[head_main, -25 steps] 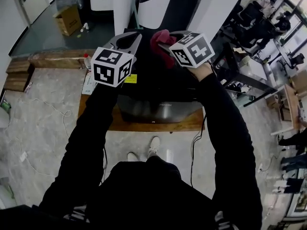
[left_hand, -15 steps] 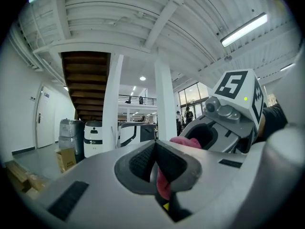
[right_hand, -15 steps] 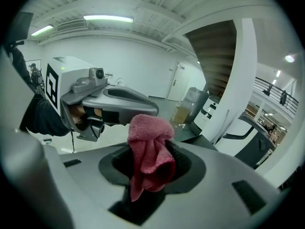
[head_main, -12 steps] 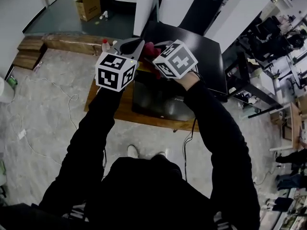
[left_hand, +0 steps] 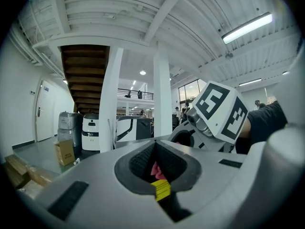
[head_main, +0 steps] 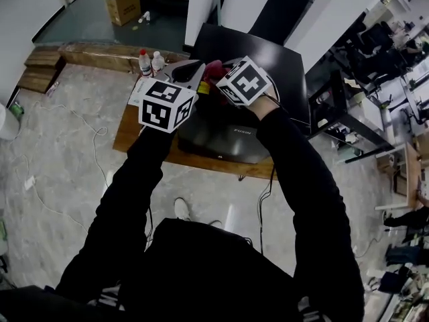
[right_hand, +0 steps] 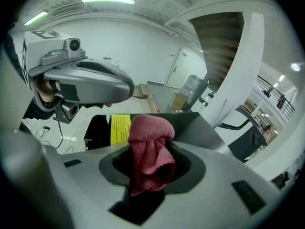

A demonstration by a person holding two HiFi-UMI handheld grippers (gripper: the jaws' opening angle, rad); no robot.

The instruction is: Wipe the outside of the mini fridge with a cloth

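The black mini fridge (head_main: 258, 59) stands on a low wooden platform (head_main: 134, 131) below me, with a yellow label (right_hand: 119, 128) near its top left corner. A red cloth (head_main: 213, 68) is bunched in my right gripper (head_main: 218, 69), whose jaws are shut on it above the fridge's top left edge. The right gripper view shows the cloth (right_hand: 148, 142) filling the gap of that gripper (right_hand: 152, 152). My left gripper (head_main: 193, 69) hovers just left of the cloth, jaws shut and holding nothing. From the left gripper (left_hand: 155, 149) I glimpse the cloth (left_hand: 156, 170) behind the jaws.
Two bottles (head_main: 149, 62) stand on the platform's far left. A cardboard box (head_main: 124, 5) sits farther back and wooden blocks (head_main: 40, 69) lie at the left. Cables (head_main: 74, 149) trail over the floor. Dark desks and chairs (head_main: 342, 92) crowd the right.
Both grippers have stayed close together with the cloth and have come slightly lower over the fridge's top left edge. The head view has shifted, and the bottles now show.
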